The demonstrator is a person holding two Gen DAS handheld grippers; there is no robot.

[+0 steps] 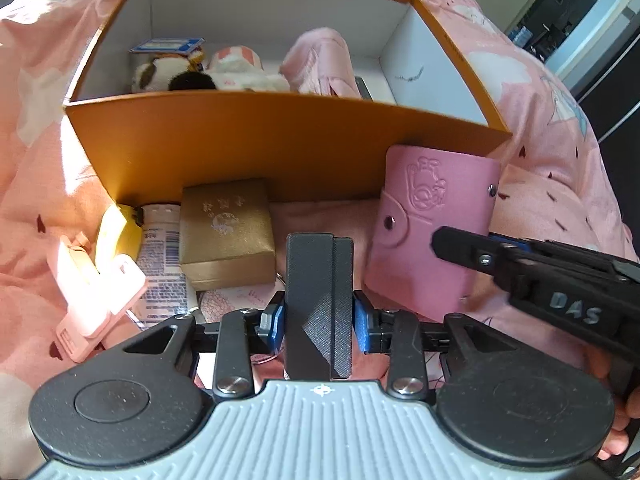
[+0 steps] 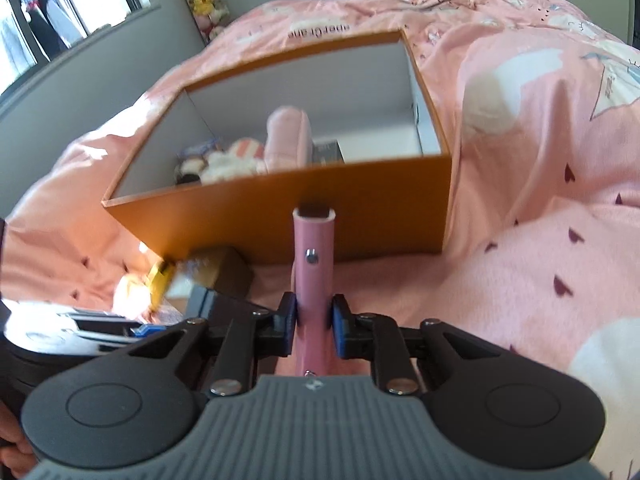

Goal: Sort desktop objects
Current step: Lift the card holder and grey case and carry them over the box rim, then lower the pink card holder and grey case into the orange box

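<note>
A black textured case (image 1: 310, 272) stands upright between the blue pads of my left gripper (image 1: 319, 314), which is shut on it. To its right is a pink snap-button card holder (image 1: 432, 200), and a finger (image 1: 460, 248) of my right gripper lies across its face. In the right wrist view the card holder (image 2: 314, 248) shows edge-on, with my right gripper (image 2: 314, 326) shut on it. Just beyond both is an open orange box (image 1: 240, 144) with white inner walls, also seen from the right wrist as the orange box (image 2: 240, 216).
Plush toys (image 1: 172, 72) and a pink pouch (image 1: 320, 64) lie inside the box. Against its front wall sit a gold box (image 1: 226, 228), a white tube (image 1: 164, 252), a yellow item (image 1: 116, 232) and a pink clip (image 1: 92, 292). A pink bedspread (image 2: 540, 200) lies under everything.
</note>
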